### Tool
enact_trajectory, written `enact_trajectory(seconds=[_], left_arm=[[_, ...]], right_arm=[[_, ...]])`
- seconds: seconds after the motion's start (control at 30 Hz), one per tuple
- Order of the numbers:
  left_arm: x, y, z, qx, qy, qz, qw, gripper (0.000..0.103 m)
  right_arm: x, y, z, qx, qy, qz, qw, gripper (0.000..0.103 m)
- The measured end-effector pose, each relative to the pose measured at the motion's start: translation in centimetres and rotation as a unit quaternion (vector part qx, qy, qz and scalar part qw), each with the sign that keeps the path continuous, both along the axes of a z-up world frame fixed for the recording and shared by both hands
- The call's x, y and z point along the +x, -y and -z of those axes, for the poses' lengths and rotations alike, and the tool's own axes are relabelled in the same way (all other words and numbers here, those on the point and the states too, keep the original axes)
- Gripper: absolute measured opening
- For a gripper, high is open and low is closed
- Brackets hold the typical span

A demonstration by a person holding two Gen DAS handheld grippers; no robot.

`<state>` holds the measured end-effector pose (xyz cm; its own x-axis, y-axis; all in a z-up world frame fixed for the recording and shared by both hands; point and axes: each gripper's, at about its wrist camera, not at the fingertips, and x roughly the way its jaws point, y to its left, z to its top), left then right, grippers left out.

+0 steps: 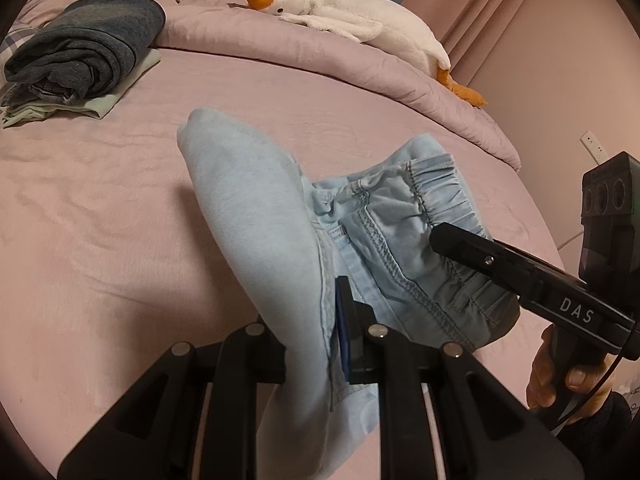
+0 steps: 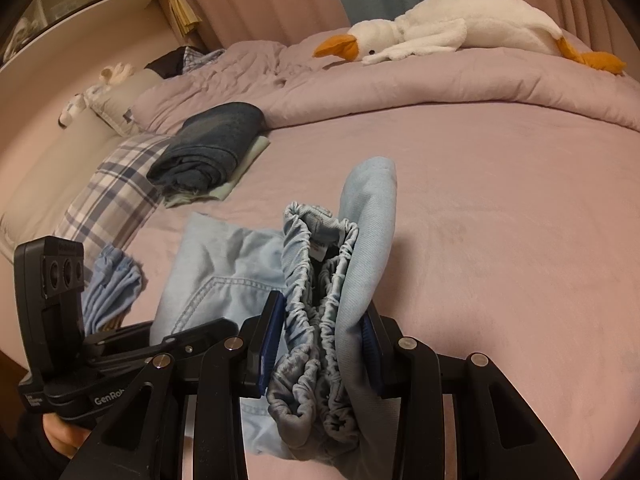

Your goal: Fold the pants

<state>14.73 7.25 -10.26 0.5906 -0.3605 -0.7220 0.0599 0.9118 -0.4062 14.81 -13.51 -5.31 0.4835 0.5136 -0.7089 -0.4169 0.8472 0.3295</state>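
Observation:
Light blue pants [image 1: 256,216] with an elastic waistband are bunched and held above the pink bed. My left gripper [image 1: 316,344] is shut on a folded layer of the pants near its blue pad. My right gripper [image 2: 320,344] is shut on the gathered waistband [image 2: 316,276] together with a smooth fold of the pants [image 2: 360,248]. The right gripper also shows in the left wrist view [image 1: 440,240], at the waistband. The left gripper body shows at the lower left of the right wrist view.
A stack of folded dark clothes [image 1: 84,48] lies at the far left on the pink bedsheet [image 1: 100,208]. A white plush goose [image 1: 352,12] lies on the rolled quilt behind. A plaid pillow [image 2: 112,188] and a shelf [image 2: 100,4] are at the left.

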Motion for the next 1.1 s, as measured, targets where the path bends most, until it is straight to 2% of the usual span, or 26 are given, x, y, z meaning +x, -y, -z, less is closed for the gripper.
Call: enact_trajectory(seconds=[0.23,0.3,0.47,0.63,0.73,0.87,0.9,0.93,1.03,1.1], left_arm=[[1.9,-0.6,0.7,0.004,0.000,-0.004,1.0000,0.020],[2.1,-0.8,0.9,0.008,-0.005,-0.007,0.9999,0.024],[1.4,-1.3,2.2,0.020,-0.029,-0.014,0.9993,0.025],[-0.1,-2.0,2.7,0.029,-0.039,-0.034,0.9982,0.042],[-1.2,-2.6,2.5,0.038,-0.036,-0.046,0.9975,0.046],[-3.3,-2.8,2.5,0.047,-0.031,-0.056,0.9968,0.047],[-3.7,-2.7,2.9,0.053,-0.035,-0.056,0.9964,0.048],[-4.0,-2.7,3.3,0.057,-0.039,-0.056,0.9960,0.049],[-4.5,-2.7,3.8,0.061,-0.050,-0.061,0.9950,0.049],[-4.9,-2.4,2.8,0.072,-0.043,-0.066,0.9943,0.046]], right_arm=[[2.3,0.9,1.5,0.014,-0.021,0.021,0.999,0.039],[3.3,1.8,2.1,0.027,-0.040,0.038,0.998,0.041],[3.6,3.6,3.3,0.035,-0.075,0.063,0.995,0.042],[3.0,4.7,4.0,0.028,-0.093,0.086,0.992,0.052],[2.7,5.1,3.6,0.016,-0.087,0.096,0.991,0.054],[1.2,4.6,2.3,0.002,-0.042,0.088,0.995,0.057],[0.9,4.6,2.5,0.003,-0.041,0.081,0.996,0.063],[0.8,4.5,2.9,-0.003,-0.045,0.078,0.996,0.065],[0.6,4.4,4.6,-0.056,-0.063,0.083,0.993,0.065],[0.2,4.7,4.9,-0.057,-0.066,0.085,0.993,0.065]])
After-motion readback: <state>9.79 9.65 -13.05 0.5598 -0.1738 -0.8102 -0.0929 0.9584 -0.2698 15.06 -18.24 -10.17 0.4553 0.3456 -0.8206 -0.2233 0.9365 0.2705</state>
